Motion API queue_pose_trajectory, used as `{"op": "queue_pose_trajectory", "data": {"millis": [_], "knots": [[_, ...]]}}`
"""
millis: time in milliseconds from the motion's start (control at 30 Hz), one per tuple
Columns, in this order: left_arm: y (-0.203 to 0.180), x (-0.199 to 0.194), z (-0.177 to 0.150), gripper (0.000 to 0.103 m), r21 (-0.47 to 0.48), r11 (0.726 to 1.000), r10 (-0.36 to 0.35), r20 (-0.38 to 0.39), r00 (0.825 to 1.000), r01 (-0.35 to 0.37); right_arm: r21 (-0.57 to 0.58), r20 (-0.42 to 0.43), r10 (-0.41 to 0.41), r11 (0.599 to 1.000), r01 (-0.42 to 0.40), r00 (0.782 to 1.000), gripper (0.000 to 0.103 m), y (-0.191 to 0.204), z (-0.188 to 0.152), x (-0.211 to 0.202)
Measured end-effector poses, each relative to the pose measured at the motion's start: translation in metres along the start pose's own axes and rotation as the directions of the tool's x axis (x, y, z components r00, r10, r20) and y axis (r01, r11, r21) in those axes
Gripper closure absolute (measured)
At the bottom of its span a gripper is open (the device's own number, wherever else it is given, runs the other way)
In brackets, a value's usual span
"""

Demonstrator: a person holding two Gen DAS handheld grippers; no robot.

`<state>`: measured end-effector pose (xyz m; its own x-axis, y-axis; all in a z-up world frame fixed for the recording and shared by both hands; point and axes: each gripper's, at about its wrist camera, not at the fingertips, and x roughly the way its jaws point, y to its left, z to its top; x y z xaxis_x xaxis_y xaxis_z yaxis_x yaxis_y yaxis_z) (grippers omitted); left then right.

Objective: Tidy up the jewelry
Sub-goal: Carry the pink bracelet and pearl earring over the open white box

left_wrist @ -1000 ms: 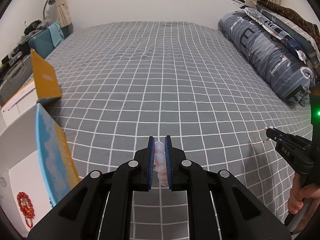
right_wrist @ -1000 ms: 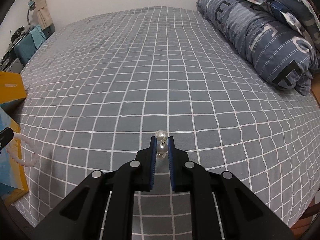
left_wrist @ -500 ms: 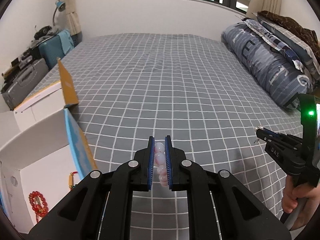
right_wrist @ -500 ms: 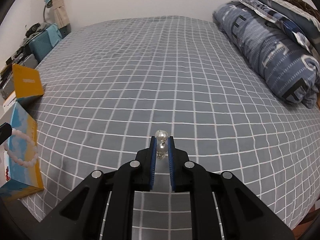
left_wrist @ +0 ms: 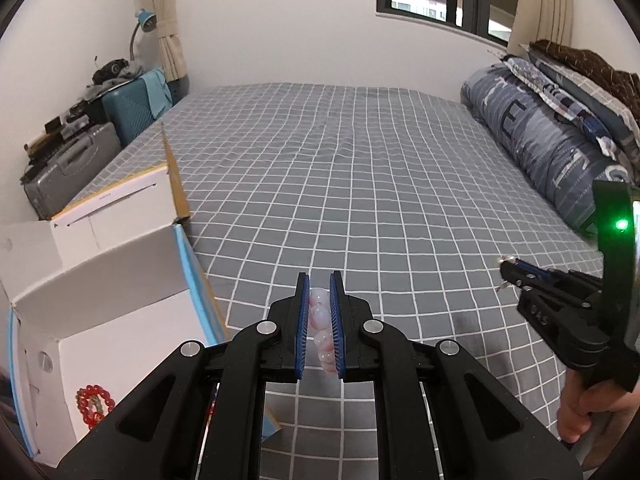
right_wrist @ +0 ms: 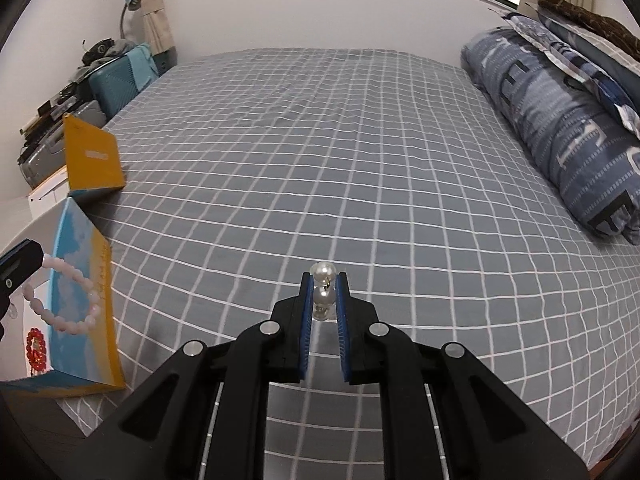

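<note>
My left gripper (left_wrist: 319, 284) is shut on a pale pink bead bracelet (left_wrist: 320, 316), held above the bed's front edge just right of an open white box (left_wrist: 120, 312). From the right wrist view the bracelet (right_wrist: 60, 308) hangs as a loop over that box. A red bead bracelet (left_wrist: 94, 404) lies inside the box. My right gripper (right_wrist: 323, 282) is shut on a pearl earring (right_wrist: 323, 284) with two white pearls, held above the bed. It shows at the right of the left wrist view (left_wrist: 505, 270).
A grey checked bedsheet (right_wrist: 340, 152) covers the bed. The box's yellow and blue flaps (right_wrist: 92, 160) stand up at the left. Rolled blue bedding (right_wrist: 560, 128) lies along the right. Suitcases (left_wrist: 80, 160) stand left of the bed.
Both grippers have risen and tilted up, showing more wall and window. My left gripper has come nearer the box, so its inside shows more. Both grips are unchanged.
</note>
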<state>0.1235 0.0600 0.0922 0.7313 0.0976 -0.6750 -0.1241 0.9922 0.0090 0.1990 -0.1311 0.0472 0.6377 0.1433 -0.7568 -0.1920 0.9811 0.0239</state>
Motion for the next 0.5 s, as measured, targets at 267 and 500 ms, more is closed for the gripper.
{"op": "queue_pose_trajectory", "data": {"millis": [267, 500], "knots": [[0.029, -0.025, 0.004, 0.093, -0.051, 0.998, 0.032, 0.022, 0.999, -0.031, -0.035, 0.017, 0.048, 0.998, -0.047, 0.999, 0.092, 0.039, 0.007, -0.008], [0.062, -0.049, -0.003, 0.093, -0.091, 0.994, 0.061, 0.051, 0.997, -0.056, -0.102, 0.045, 0.133, 0.987, -0.128, 0.990, 0.092, 0.094, 0.010, -0.029]]}}
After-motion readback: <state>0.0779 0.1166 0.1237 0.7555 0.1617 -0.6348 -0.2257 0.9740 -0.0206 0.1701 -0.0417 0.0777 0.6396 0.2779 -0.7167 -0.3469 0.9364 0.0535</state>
